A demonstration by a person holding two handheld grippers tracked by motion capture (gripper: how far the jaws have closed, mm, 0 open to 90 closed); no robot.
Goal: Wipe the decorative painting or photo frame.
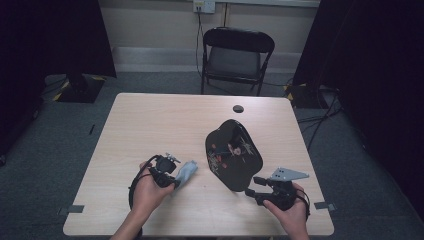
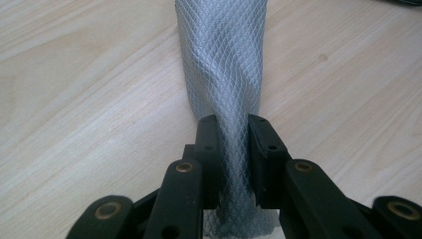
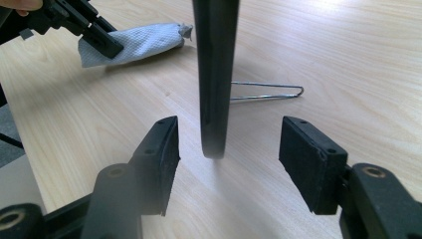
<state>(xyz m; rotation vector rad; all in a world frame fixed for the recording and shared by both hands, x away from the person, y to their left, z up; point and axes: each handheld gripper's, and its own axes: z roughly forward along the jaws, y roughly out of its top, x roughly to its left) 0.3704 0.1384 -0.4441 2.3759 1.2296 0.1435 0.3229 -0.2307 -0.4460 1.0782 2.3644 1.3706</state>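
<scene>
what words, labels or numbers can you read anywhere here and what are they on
None can be read.
The black lacquered plate bears a painted picture in red and pale tones, no legible writing.
The grey cloth held by the left gripper shows a diamond weave, no label.
The wall socket is too small to show any marking.
</scene>
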